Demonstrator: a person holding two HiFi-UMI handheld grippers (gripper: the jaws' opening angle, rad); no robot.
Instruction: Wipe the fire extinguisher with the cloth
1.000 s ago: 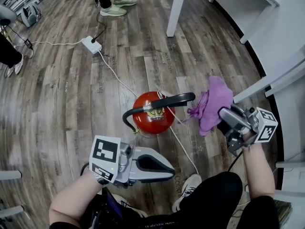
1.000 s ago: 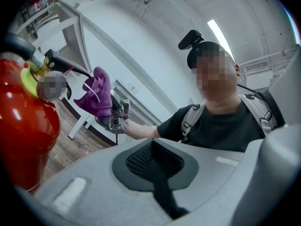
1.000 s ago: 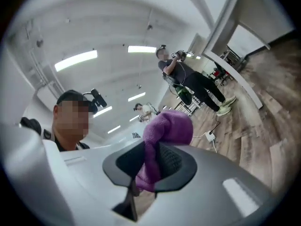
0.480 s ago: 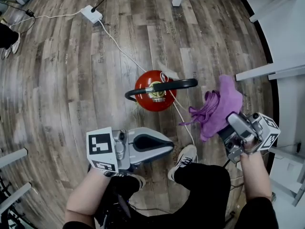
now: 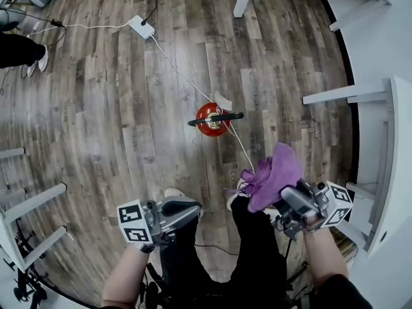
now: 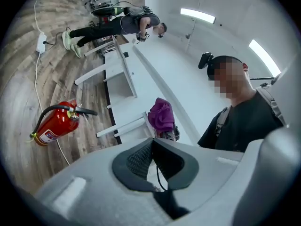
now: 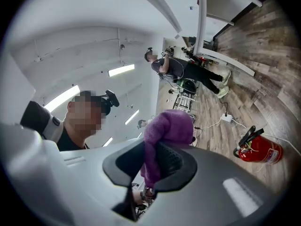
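On the floor, well ahead of both grippers: fire extinguisher (image 5: 210,121) standing beside a white cable (image 5: 174,69) | right gripper (image 5: 285,203) clamped on purple cloth (image 5: 273,182) | left gripper (image 5: 195,208) closed, empty | risk: unsteadied, could topple under a one-sided wipe.

Red fire extinguisher (image 5: 211,119), black hose and lever, upright on wood floor (image 5: 129,108). Purple cloth (image 5: 273,176), bunched, pinched in right hand-held gripper (image 5: 288,201), well apart from it.
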